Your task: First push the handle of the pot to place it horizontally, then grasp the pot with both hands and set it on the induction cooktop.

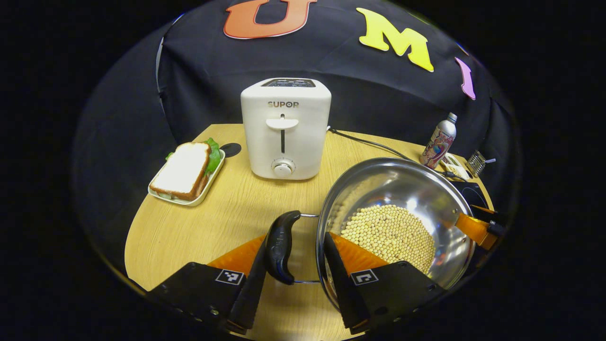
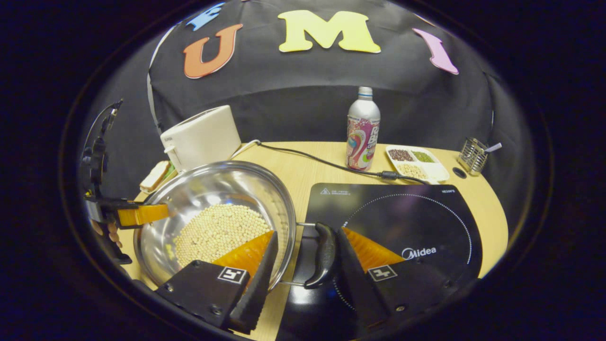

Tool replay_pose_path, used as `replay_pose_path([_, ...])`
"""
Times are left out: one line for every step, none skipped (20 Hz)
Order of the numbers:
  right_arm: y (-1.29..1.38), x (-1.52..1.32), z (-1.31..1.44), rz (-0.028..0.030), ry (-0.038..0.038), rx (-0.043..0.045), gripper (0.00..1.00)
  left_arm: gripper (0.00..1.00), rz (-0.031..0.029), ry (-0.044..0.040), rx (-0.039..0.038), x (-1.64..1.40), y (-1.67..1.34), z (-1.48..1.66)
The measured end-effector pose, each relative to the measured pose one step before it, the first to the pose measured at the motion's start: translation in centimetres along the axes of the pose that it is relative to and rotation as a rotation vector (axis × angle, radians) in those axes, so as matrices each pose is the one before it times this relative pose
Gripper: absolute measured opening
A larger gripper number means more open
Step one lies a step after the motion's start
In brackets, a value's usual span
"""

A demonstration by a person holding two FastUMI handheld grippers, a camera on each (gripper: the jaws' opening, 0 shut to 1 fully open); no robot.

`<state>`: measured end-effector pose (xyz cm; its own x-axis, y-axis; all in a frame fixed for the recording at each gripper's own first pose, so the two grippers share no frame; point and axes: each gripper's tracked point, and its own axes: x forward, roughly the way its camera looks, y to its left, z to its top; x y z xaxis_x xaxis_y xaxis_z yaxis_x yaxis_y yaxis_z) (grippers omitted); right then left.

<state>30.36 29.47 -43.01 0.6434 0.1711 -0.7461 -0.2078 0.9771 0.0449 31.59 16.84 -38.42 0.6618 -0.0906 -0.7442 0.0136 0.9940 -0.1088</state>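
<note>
Both grippers' fingers are spread: the left gripper (image 1: 293, 265) straddles the pot (image 1: 402, 208)'s handle (image 1: 280, 246); right gripper view adds the cooktop (image 2: 402, 222) beside the pot.

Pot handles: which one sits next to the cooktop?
The handle between the right gripper fingers; it overlaps the cooktop edge. The other handle, at the left gripper, lies on the toaster side over bare table.

Left gripper view: cooktop (image 1: 471, 193) mostly hidden behind pot (image 1: 407, 189); tray (image 1: 453, 166) contents too small to tell. Right gripper view: sandwich (image 2: 155, 175) half hidden by pot rim; cooktop near edge covered by right tool (image 2: 303, 258); person's hand (image 2: 110, 233) barely visible.
</note>
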Motion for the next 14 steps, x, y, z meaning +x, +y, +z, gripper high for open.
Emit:
replay_pose_path([-0.086, 0.261, -0.112, -0.00031, 0.00535, -0.01206, 0.72, 0.66, -0.00604, 0.02299, 0.00948, 0.121, -0.054, -0.412])
replay_pose_path([-0.245, 0.092, 0.158, -0.00312, -0.00714, 0.00249, 0.7, 0.67, -0.00696, 0.01137, 0.00334, 0.128, 0.075, -0.127])
replay_pose_path([0.018, 0.076, 0.045, 0.00396, -0.00823, 0.0067, 0.76, 0.67, -0.00825, 0.00682, -0.00311, 0.024, -0.016, 0.036])
replay_pose_path([0.019, 0.032, 0.0, 0.0011, 0.00196, -0.00521, 0.73, 0.77, -0.01027, 0.00979, -0.01811, 0.107, -0.116, -0.047])
replay_pose_path([-0.136, -0.035, -0.003, -0.00452, -0.0005, -0.01196, 0.71, 0.75, -0.01146, 0.0137, -0.01832, -0.231, -0.024, -0.067])
replay_pose_path([-0.07, -0.002, 0.218, -0.00523, -0.00732, 0.00171, 0.67, 0.53, -0.00628, 0.00129, -0.01036, -0.035, -0.101, 0.006])
replay_pose_path([0.079, 0.132, 0.019, 0.00423, -0.00262, -0.01237, 0.65, 0.62, 0.0025, 0.00191, 0.00423, 0.034, -0.09, -0.054])
replay_pose_path([0.033, -0.206, 0.091, 0.01368, 0.00585, -0.00267, 0.6, 0.6, 0.01172, -0.00111, 0.01354, -0.387, -0.002, -0.083])
replay_pose_path([-0.002, 0.006, -0.024, 0.01977, 0.00523, 0.00987, 0.58, 0.59, 0.01348, -0.00632, 0.02271, -0.38, -0.056, 0.024])
replay_pose_path([0.089, -0.149, 0.104, 0.02441, 0.00148, 0.03107, 0.59, 0.69, 0.01297, -0.02104, 0.01, -0.284, 0.02, 0.332])
replay_pose_path([0.099, -0.205, -0.103, 0.02632, 0.00535, 0.01517, 0.57, 0.59, 0.01372, -0.01097, 0.00618, -0.531, 0.081, 0.351])
replay_pose_path([0.036, -0.232, 0.022, 0.02024, 0.00229, -0.00565, 0.55, 0.59, 0.0149, -0.01656, 0.00627, -0.694, 0.018, 0.359])
replay_pose_path([-0.03, -0.416, 0.092, 0.00987, -0.00457, 0.00156, 0.53, 0.59, 0.01641, -0.00355, 0.01457, -0.631, -0.086, 0.157])
replay_pose_path([0.071, -0.596, 0.268, 0.00536, -0.00877, -0.00685, 0.53, 0.59, 0.01014, -0.00552, 0.01322, -0.707, 0.062, 0.229])
